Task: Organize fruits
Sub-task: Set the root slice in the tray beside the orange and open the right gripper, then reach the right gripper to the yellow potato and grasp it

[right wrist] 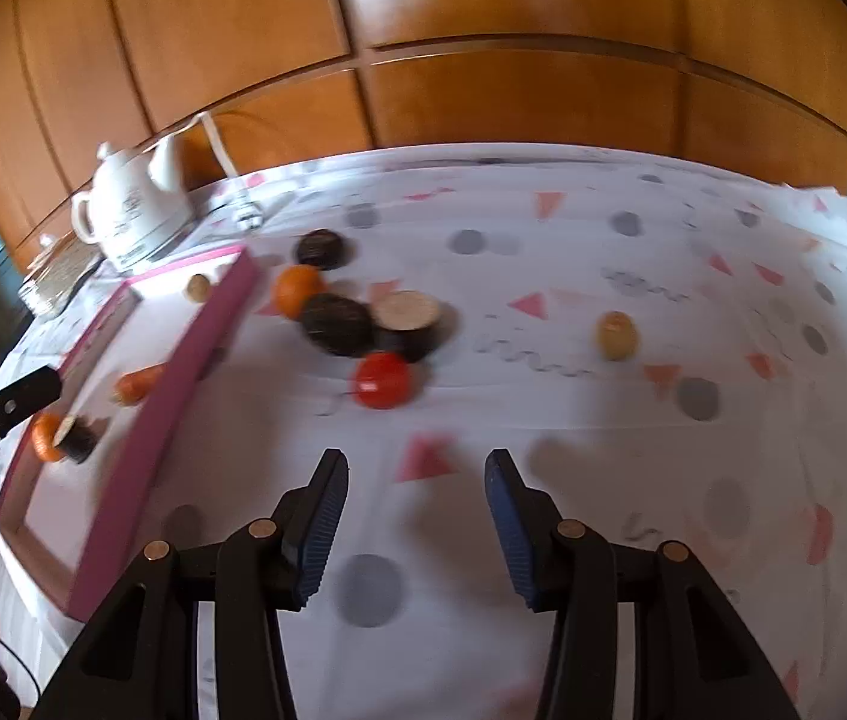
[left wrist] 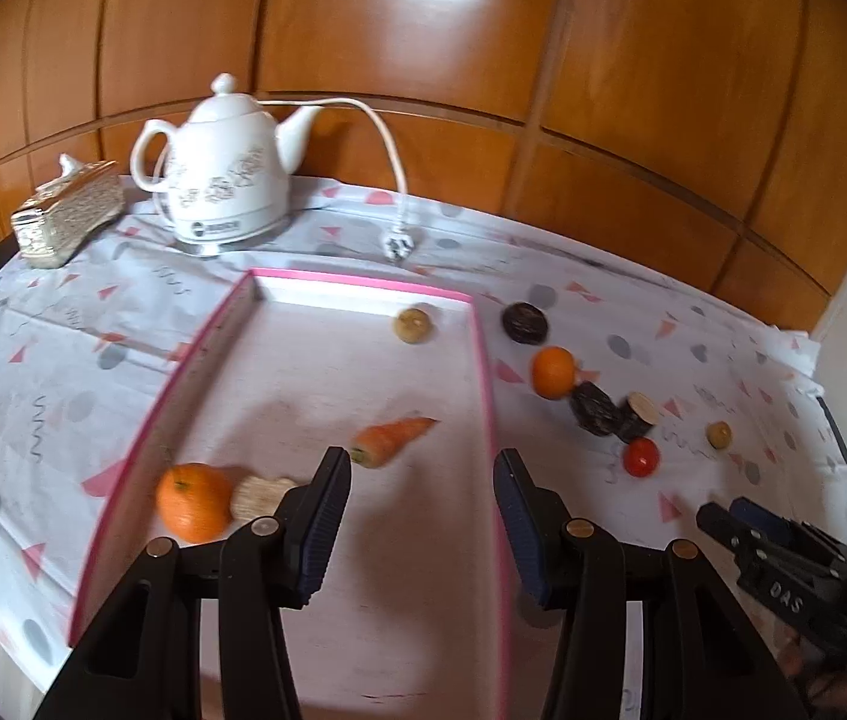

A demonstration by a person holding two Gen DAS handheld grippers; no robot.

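**Fruit sorting: both grippers empty, tray partly filled**

Left wrist: left hand-held gripper (left wrist: 420, 462) released, nothing betw. jaws, poised over pink tray (left wrist: 486, 384). Inside tray: 1 orange (left wrist: 192, 501), 1 carrot (left wrist: 390, 438), 1 pale slice, 1 small tan fruit, prob. already sorted.

Right wrist: right hand-held gripper (right wrist: 414, 465) released, empty, aimed at loose pile right of tray: 1 tomato (right wrist: 383, 380), 1 orange, 3 dark pieces, 1 tan fruit, likely next.

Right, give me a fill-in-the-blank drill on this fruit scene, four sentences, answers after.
1. The carrot lies inside the pink-rimmed ____.
2. The red tomato sits on the ____, outside the tray.
3. Behind the tray stands a white ____.
4. The jaws of the right gripper and left gripper hold ____.

Missing words: tray; tablecloth; kettle; nothing
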